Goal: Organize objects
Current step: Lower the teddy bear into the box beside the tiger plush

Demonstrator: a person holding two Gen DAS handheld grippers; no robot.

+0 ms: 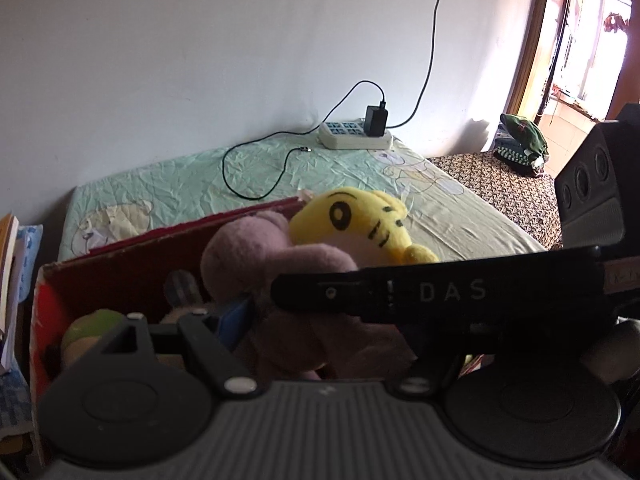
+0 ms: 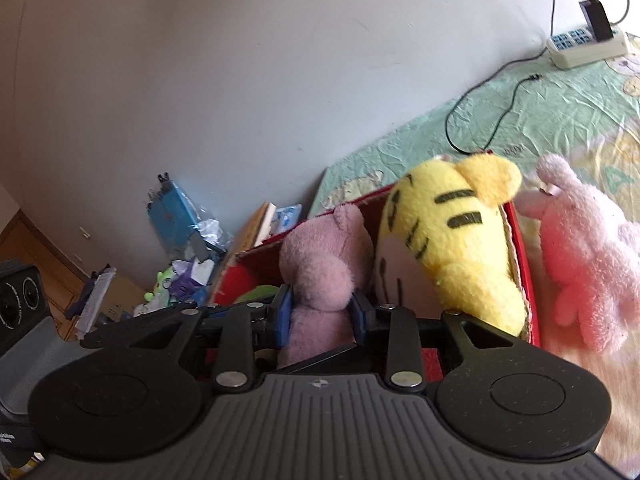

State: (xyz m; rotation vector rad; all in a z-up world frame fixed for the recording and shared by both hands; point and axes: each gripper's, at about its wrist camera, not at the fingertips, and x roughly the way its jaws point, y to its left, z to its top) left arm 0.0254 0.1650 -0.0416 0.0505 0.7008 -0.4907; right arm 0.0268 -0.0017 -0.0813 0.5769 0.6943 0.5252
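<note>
A red cardboard box (image 1: 120,276) (image 2: 524,268) stands on the bed with plush toys in it. A mauve plush bear (image 2: 320,256) (image 1: 248,248) sits upright in the box, and my right gripper (image 2: 322,312) is shut on its body, both blue pads pressed into the fur. A yellow tiger plush (image 2: 452,232) (image 1: 352,216) leans on the box's right wall. My left gripper (image 1: 320,320) reaches into the box around the bear's lower part. Only its left finger shows, because the right gripper's finger (image 1: 400,292) crosses in front. A pink rabbit plush (image 2: 580,248) lies outside the box.
A green toy (image 1: 86,324) lies at the box's left end. A power strip (image 1: 354,136) with a charger and trailing cable rests on the green sheet (image 1: 180,184) by the wall. Folded clothes (image 1: 520,144) sit at the far right, and books and clutter (image 2: 188,248) beside the bed.
</note>
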